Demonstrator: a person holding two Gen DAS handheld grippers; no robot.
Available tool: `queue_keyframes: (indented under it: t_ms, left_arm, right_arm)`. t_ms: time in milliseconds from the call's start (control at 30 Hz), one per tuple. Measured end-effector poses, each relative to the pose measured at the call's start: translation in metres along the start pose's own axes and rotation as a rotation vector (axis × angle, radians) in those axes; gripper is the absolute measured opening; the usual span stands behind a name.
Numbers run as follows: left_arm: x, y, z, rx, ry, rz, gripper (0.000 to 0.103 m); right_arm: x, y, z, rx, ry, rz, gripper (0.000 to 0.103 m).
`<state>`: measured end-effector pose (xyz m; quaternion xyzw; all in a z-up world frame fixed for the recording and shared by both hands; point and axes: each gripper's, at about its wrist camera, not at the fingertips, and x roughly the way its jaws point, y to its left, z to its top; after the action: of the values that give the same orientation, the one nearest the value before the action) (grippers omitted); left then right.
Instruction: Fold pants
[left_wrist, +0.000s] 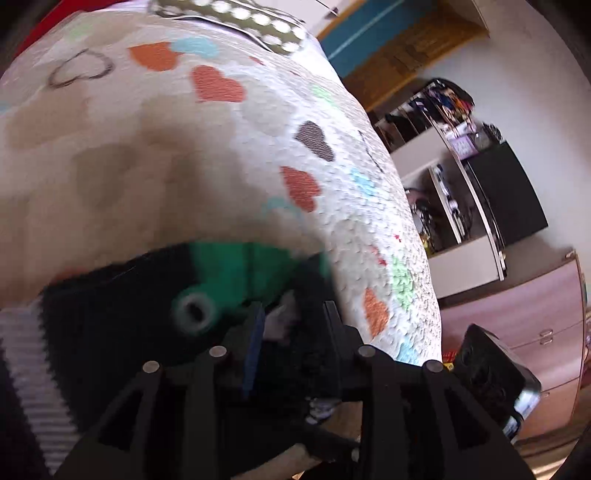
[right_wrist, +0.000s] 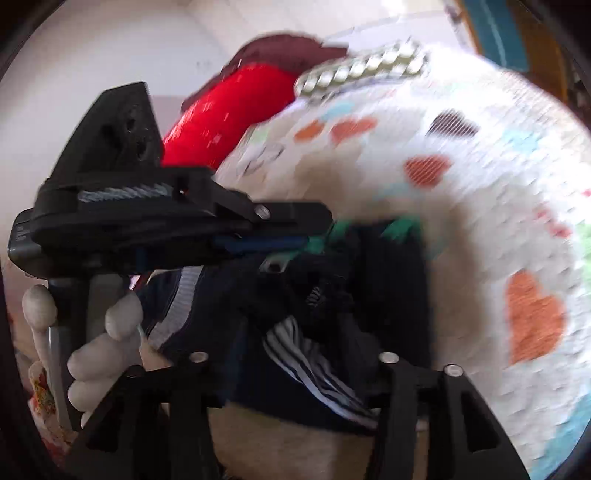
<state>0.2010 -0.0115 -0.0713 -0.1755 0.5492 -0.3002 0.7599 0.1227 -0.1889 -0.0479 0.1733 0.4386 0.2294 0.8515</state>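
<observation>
From the left wrist view, the dark pants with a green waistband and a white-striped side lie bunched on the heart-print blanket, at its near edge. The left gripper has dark cloth and a pale tag between its fingers; the jaws look clamped on the pants, though blur softens the contact. A shelving unit stands beyond the blanket's right edge. From the right wrist view, the pants sit crumpled low on the blanket, with a red pillow at the blanket's far left. The left gripper reaches in sideways, closed on the waistband. The right gripper has striped fabric lying across the gap; whether its jaws grip cannot be told.
</observation>
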Motion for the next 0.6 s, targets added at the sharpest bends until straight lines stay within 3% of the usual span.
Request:
queue_keyframes:
  t_ms: [133,300,400,467,600]
  left_arm:
    - [-0.049,0.026,-0.039,0.005,-0.094,0.084,0.055]
    - [-0.073,0.048,-0.08,-0.044,-0.171,0.144,0.056]
    - [-0.078,0.055,-0.101,-0.098,-0.181,0.101,0.056]
    - [-0.078,0.056,-0.113,-0.125,-0.178,0.075,0.056]
    - [-0.09,0.055,-0.131,-0.113,-0.169,0.105,0.057]
  right_arm:
    - [-0.006,0.02,-0.007,-0.1,0.016,-0.04,0.055]
    - [-0.048,0.013,0.005,-0.054,-0.108,-0.129,0.054]
    - [-0.047,-0.004,0.03,0.044,-0.152,-0.222,0.038]
    - [-0.025,-0.009,0.043,0.073,-0.107,-0.239,0.033]
    - [0.027,-0.02,0.054,0.064,0.034,-0.308,0.026]
